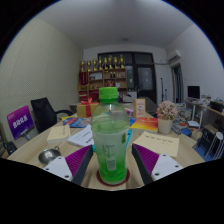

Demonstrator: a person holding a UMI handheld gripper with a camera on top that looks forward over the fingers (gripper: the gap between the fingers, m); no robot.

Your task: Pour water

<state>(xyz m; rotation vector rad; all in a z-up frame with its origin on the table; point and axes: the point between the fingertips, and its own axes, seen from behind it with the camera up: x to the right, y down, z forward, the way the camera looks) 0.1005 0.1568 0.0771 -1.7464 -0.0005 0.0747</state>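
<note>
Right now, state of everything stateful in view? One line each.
Green bottle: upright, green cap on, standing between the tongs' fingers.
Tongs: fingers close at either side of the bottle; whether they press on it cannot be told.
Paper sheets: lying flat on the table.
Office chair: unoccupied.

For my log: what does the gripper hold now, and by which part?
The gripper is shut on the bottle, both pads pressing its lower body.
</note>
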